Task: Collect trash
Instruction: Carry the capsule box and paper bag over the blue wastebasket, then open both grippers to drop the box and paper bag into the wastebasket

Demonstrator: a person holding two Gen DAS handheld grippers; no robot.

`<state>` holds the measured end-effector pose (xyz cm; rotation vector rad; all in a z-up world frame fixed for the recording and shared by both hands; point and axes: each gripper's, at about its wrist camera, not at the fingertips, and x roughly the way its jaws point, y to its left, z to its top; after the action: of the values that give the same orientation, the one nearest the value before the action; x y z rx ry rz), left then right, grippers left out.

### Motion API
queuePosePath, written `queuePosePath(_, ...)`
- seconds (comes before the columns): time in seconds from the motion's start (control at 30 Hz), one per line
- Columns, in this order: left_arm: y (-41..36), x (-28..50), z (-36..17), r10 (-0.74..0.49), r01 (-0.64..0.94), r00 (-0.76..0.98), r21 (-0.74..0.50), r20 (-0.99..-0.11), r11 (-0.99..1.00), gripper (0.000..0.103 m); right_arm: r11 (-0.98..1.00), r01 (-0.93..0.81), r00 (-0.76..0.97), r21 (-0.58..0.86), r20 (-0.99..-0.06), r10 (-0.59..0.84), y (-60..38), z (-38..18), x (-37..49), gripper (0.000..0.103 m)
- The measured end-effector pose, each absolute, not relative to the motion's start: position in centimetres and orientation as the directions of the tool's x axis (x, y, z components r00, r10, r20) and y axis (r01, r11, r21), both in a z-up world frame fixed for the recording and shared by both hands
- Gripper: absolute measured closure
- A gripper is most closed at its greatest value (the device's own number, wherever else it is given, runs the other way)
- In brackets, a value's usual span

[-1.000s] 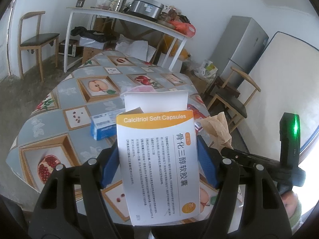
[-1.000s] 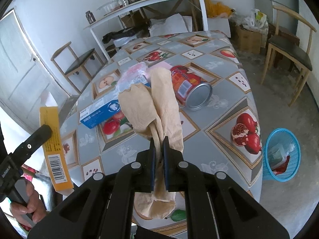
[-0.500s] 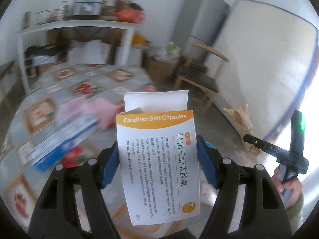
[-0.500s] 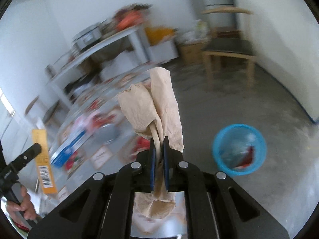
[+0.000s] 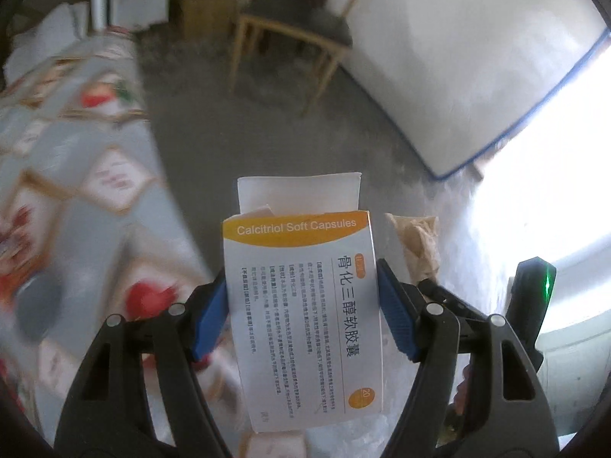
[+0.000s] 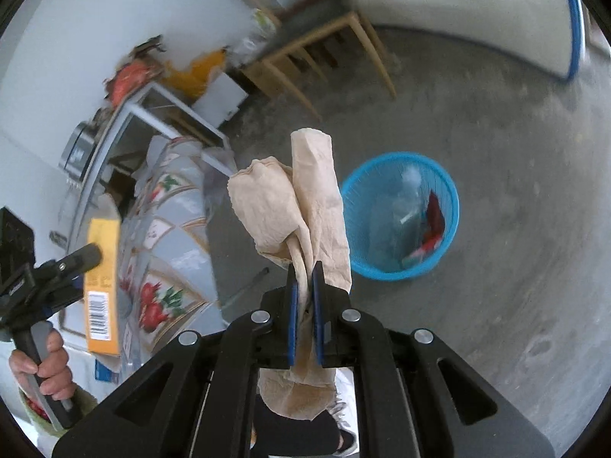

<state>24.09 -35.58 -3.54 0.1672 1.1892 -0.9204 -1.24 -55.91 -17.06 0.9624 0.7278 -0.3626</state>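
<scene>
Left gripper (image 5: 301, 305): clamped on a white and orange medicine box (image 5: 301, 313) across its width, the blue pads pressed against both long edges; an opened flap stands up at the far end of the box.

Right gripper (image 6: 304, 297): pressed nearly together on a crumpled beige paper wad (image 6: 294, 206), which is pinched at its narrow waist and bulges out beyond the fingertips.

Trash basket (image 6: 450, 191): a blue mesh basket is seen on the concrete floor, right of and beyond the paper wad in the right wrist view; a clear bottle-like item and something red are already lying inside. It is not visible in the left wrist view.

Table (image 5: 57, 160): a fruit-patterned cloth is seen at the left of both views, blurred; what is left on it cannot be made out.

Done so far: two pieces of trash are lifted clear of the table, one in each gripper, and some trash is judged to be already binned.

Left to do: neither held piece is over the basket yet; both are judged to need carrying above the rim and releasing.

Where the box sits in the right view: at the far left, held out beside the table edge, well apart from the basket.

Uncertain: whether more trash remains on the table cannot be told.
</scene>
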Motion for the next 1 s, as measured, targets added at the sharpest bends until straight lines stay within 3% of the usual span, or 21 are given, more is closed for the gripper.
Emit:
queuePosePath(0.3, -49.5, 27.3, -12.6, -0.441, 0.682, 0.034, -0.301, -0.897, 0.666, 0.034, 0.445, 0.641, 0.684, 0.626, -0.728, 0.039, -59.6, -23.4, -1.9, 0.096)
queuePosePath(0.33, -50.4, 27.5, -13.6, -0.434, 0.681, 0.027, -0.301, -0.901, 0.667, 0.033, 0.435, 0.643, 0.683, 0.63, -0.729, 0.045, -60.3, -24.4, -1.6, 0.096)
queuePosePath(0.4, -52.1, 28.3, -16.1, -0.422, 0.656, -0.009, -0.324, -0.907, 0.682, 0.02, 0.426, 0.664, 0.663, 0.615, -0.747, 0.045, -61.6, -25.8, -0.9, 0.096)
queuePosePath(0.5, -53.3, 29.3, -18.3, -0.415, 0.607, -0.032, -0.347, -0.909, 0.715, 0.019, 0.41, 0.679, 0.646, 0.609, -0.761, 0.059, -63.4, -28.1, 0.5, 0.096)
queuePosePath(0.67, -52.0, 29.3, -17.2, -0.439, 0.606, -0.023, -0.362, -0.898, 0.708, 0.019, 0.402, 0.688, 0.62, 0.605, -0.777, 0.109, -64.9, -30.9, 2.6, 0.096)
queuePosePath(0.8, -48.4, 28.2, -12.7, -0.46, 0.664, 0.027, -0.328, -0.887, 0.672, 0.019, 0.409, 0.706, 0.584, 0.578, -0.802, 0.126, -66.5, -33.4, 5.6, 0.095)
queuePosePath(0.93, -43.8, 26.5, -7.5, -0.483, 0.725, 0.079, -0.283, -0.872, 0.628, 0.019, 0.415, 0.756, 0.511, 0.506, -0.852, 0.109, -68.9, -36.4, 8.7, 0.084)
queuePosePath(1.0, -40.5, 25.2, -5.0, -0.5, 0.746, 0.114, -0.258, -0.858, 0.613, 0.019, 0.424, 0.786, 0.46, 0.449, -0.884, 0.084, -69.7, -37.7, 9.7, 0.058)
